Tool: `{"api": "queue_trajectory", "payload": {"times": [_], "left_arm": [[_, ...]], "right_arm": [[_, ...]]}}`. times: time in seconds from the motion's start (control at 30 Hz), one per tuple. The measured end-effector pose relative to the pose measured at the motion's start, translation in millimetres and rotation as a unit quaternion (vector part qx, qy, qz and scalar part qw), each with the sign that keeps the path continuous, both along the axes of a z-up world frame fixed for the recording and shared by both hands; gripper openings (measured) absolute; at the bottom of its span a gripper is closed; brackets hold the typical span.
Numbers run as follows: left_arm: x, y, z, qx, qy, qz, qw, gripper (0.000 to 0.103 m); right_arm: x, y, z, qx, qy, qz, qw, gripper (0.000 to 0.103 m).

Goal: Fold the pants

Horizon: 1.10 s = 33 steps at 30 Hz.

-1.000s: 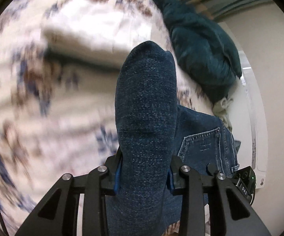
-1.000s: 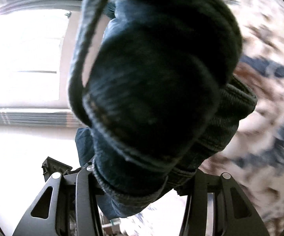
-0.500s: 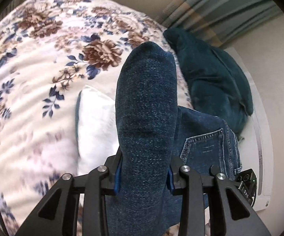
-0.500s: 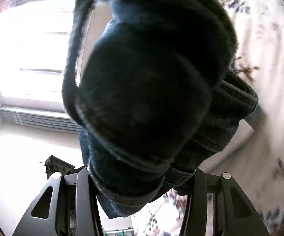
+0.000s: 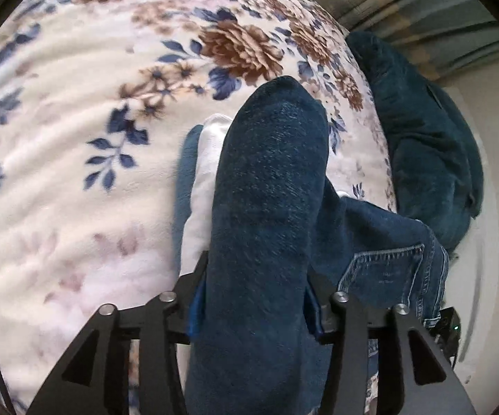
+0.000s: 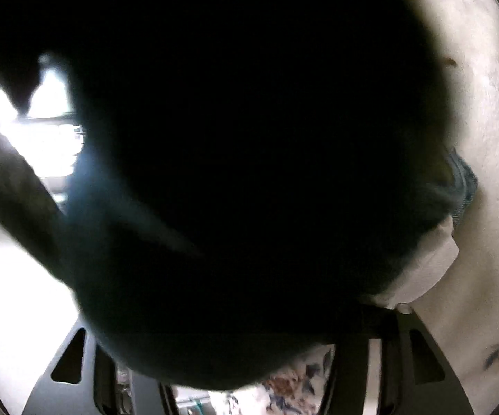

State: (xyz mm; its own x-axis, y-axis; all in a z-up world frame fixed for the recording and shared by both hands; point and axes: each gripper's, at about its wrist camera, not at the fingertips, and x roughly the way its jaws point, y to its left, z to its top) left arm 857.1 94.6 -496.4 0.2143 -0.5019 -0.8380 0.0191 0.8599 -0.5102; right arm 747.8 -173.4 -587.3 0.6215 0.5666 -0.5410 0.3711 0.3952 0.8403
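Denim pants show no readable label.

Your left gripper is a matte black frame: two flat angled arms, each pierced by a triangular cut-out, joined by linkage bars pinned with four round silver screw heads. Blue pads line the inner faces of its fingers. A thin dark cable curves along the lower left edge of that view. Your right gripper has the same black build, with triangular cut-outs in both arms and one silver screw head showing on its right side
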Motion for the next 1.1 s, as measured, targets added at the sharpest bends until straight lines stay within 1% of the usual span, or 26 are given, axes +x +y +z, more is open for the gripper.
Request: {"api": "queue_trajectory", "payload": {"times": [0.03,0.07,0.1,0.13,0.2,0.23,0.27,0.3,0.33,0.37,0.4,0.43,0.47,0.5,0.53,0.57,0.6,0.63,0.67,0.7,0.73,0.8,0.83,0.87,0.93,1.1], "left_arm": [[-9,-4,13,0.025,-0.010,0.001,0.9996,0.056],[-16,-6,21,0.046,-0.017,0.004,0.9988,0.064],[-27,-10,31,0.071,-0.021,0.004,0.9972,0.084],[-33,-11,34,0.087,-0.025,0.006,0.9959,0.097],[-61,-19,49,0.135,-0.034,0.003,0.9903,0.099],[-74,-23,55,0.152,-0.036,-0.001,0.9876,0.099],[-85,-26,60,0.163,-0.039,-0.002,0.9859,0.099],[-104,-29,71,0.172,-0.040,0.001,0.9843,0.099],[-112,-30,77,0.179,-0.042,0.004,0.9829,0.099],[-124,-32,88,0.188,-0.049,0.005,0.9810,0.099],[-139,-34,103,0.199,-0.061,0.011,0.9781,0.099],[-147,-35,112,0.206,-0.067,0.014,0.9762,0.099],[-157,-36,124,0.209,-0.071,0.016,0.9751,0.099],[-168,-37,138,0.213,-0.077,0.015,0.9739,0.099],[-175,-38,148,0.218,-0.081,0.015,0.9725,0.099],[-187,-39,165,0.223,-0.091,0.014,0.9705,0.099],[-194,-40,176,0.230,-0.098,0.013,0.9680,0.099],[-205,-42,192,0.237,-0.108,0.012,0.9653,0.099],[-209,-43,200,0.239,-0.114,0.011,0.9643,0.099],[-218,-45,213,0.242,-0.123,0.011,0.9624,0.099],[-225,-46,223,0.246,-0.130,0.010,0.9605,0.099],[-242,-48,247,0.252,-0.143,0.012,0.9572,0.099],[-246,-49,252,0.252,-0.147,0.012,0.9565,0.099],[-255,-50,262,0.251,-0.153,0.012,0.9557,0.099],[-271,-52,283,0.252,-0.164,0.012,0.9535,0.099],[-318,-58,332,0.254,-0.189,0.012,0.9484,0.099]], "right_arm": [[6,1,5,-0.009,0.012,0.015,1.000,0.075],[7,3,14,-0.030,0.028,0.029,0.999,0.086],[5,5,25,-0.055,0.037,0.038,0.997,0.089],[2,8,36,-0.087,0.050,0.046,0.994,0.089],[-9,17,65,-0.189,0.073,0.057,0.978,0.094],[26,21,71,-0.241,0.087,0.061,0.965,0.094],[5,-6,79,-0.288,0.097,0.066,0.951,0.094],[-2,-2,95,-0.333,0.107,0.071,0.934,0.094],[-7,-3,104,-0.368,0.117,0.079,0.919,0.094],[-13,-10,120,-0.394,0.120,0.088,0.907,0.094],[-27,6,134,-0.415,0.121,0.092,0.897,0.094],[-40,2,152,-0.428,0.123,0.098,0.890,0.094],[-51,19,166,-0.439,0.118,0.101,0.885,0.094],[-64,-2,206,-0.456,0.118,0.100,0.877,0.094],[-77,4,224,-0.465,0.115,0.100,0.872,0.094],[-87,6,241,-0.472,0.108,0.101,0.869,0.094],[-93,3,277,-0.478,0.106,0.101,0.866,0.094],[-103,5,290,-0.484,0.103,0.102,0.863,0.094],[-111,6,305,-0.488,0.095,0.103,0.861,0.094],[-133,6,328,-0.494,0.091,0.102,0.859,0.094],[-153,-1,361,-0.499,0.087,0.100,0.857,0.094],[-175,-3,393,-0.507,0.073,0.098,0.853,0.094],[-186,-2,411,-0.513,0.067,0.097,0.850,0.094],[-193,-1,423,-0.516,0.062,0.098,0.849,0.094],[-214,1,455,-0.521,0.049,0.097,0.847,0.094],[-271,-7,520,-0.526,0.020,0.093,0.845,0.094]]}}
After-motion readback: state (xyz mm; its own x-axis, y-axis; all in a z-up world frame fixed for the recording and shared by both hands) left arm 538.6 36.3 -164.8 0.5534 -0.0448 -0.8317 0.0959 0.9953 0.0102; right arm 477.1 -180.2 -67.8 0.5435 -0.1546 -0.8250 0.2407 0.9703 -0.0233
